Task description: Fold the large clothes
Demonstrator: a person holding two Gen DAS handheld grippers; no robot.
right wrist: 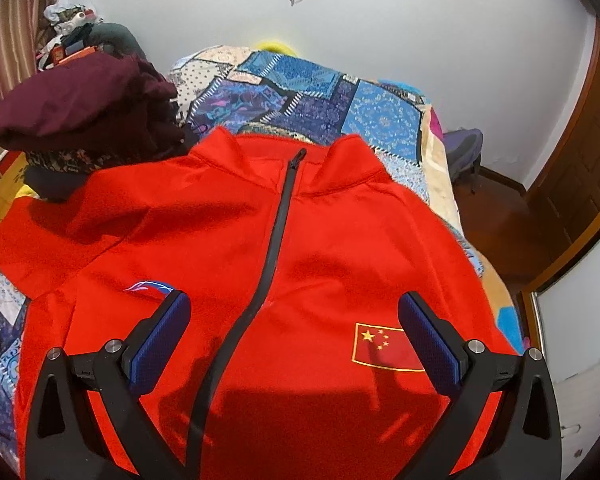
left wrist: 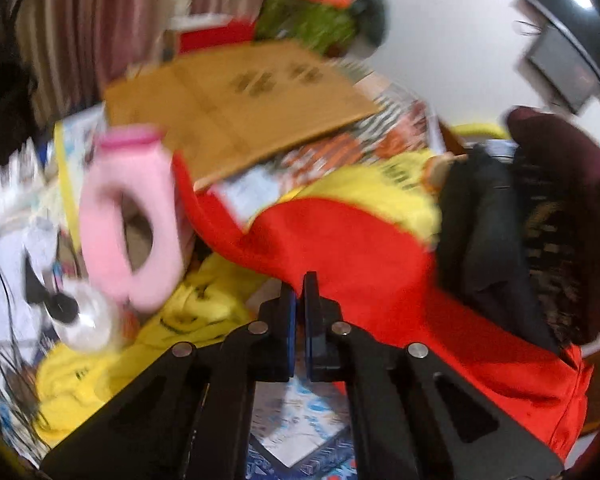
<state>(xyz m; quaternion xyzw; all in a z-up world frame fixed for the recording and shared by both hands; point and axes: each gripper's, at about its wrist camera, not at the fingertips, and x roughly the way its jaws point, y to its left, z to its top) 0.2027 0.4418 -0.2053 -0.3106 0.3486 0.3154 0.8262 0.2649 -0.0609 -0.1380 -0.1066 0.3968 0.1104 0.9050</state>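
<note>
Across the bed (right wrist: 384, 120), on its patchwork cover, your red jacket (right wrist: 260, 240) lies front-up with the collar toward the far edge and the black zipper (right wrist: 276, 236) running down its middle. Your right tool (right wrist: 294, 336) hangs over the chest with its 2 blue pads spread wide apart, touching nothing, the flag patch (right wrist: 380, 348) just beside the right pad. Your left tool (left wrist: 299, 300) is at the bed's left edge, pads pressed together on a fold of the red cloth, near the yellow garment (left wrist: 188, 320) and the pink neck pillow (left wrist: 132, 220).
</note>
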